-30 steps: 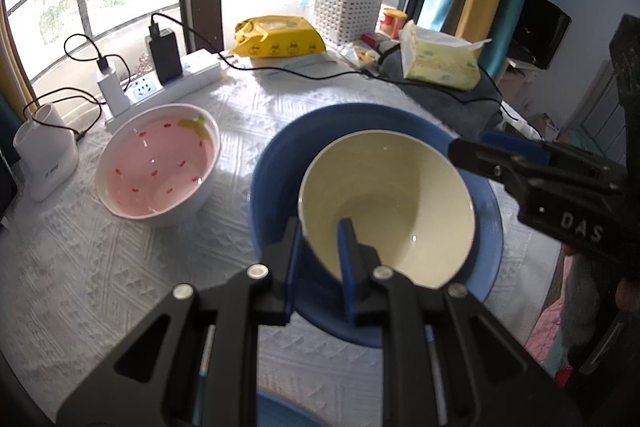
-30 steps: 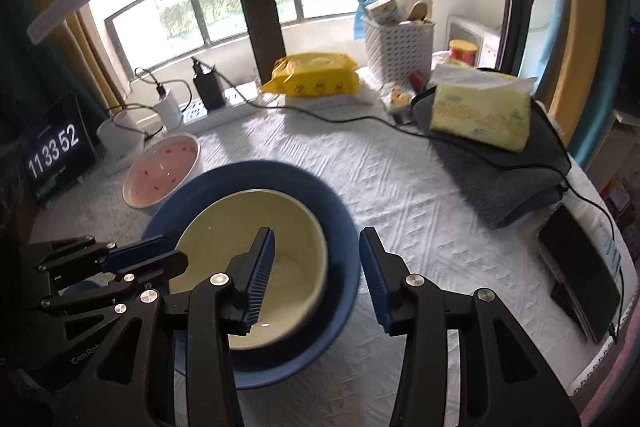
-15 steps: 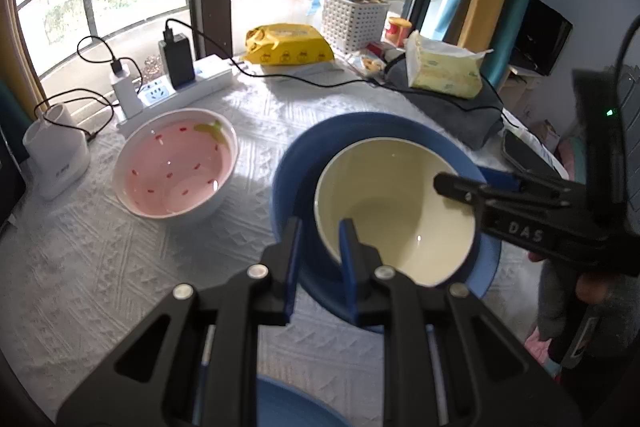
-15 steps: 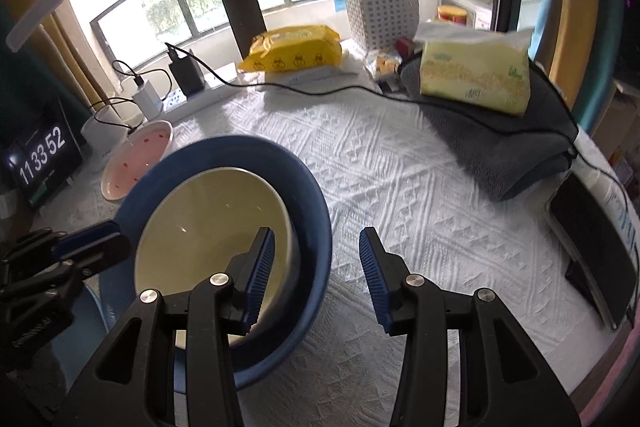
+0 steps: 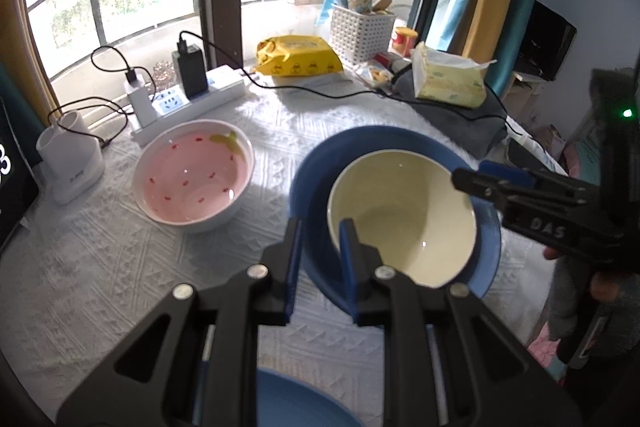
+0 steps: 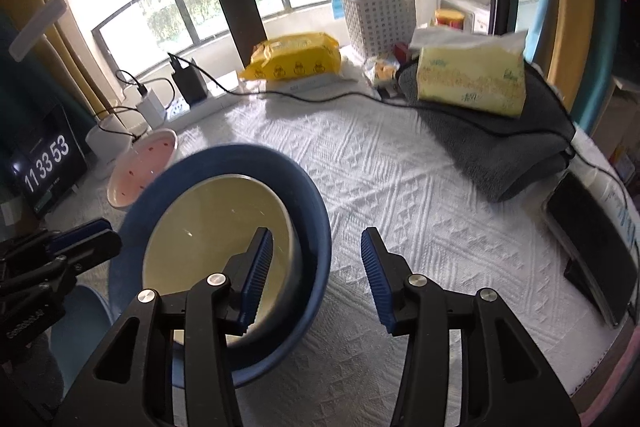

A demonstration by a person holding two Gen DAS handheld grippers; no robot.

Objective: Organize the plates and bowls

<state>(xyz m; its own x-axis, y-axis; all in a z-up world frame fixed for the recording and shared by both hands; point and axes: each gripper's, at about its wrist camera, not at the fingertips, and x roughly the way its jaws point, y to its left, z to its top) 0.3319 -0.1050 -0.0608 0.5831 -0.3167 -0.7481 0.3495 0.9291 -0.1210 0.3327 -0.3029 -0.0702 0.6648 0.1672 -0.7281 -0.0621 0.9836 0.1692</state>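
A cream bowl (image 5: 402, 217) sits nested inside a larger blue bowl (image 5: 316, 167) near the middle of the desk (image 6: 400, 179), on its white patterned cloth. The left gripper (image 5: 318, 255) has its jaws drawn narrow, pinching the near rims of both bowls. The right gripper (image 6: 316, 279) has its jaws half spread, straddling the blue bowl's far rim without pressing it. A pink bowl (image 5: 194, 175) stands just beside, toward the power strip (image 5: 188, 103).
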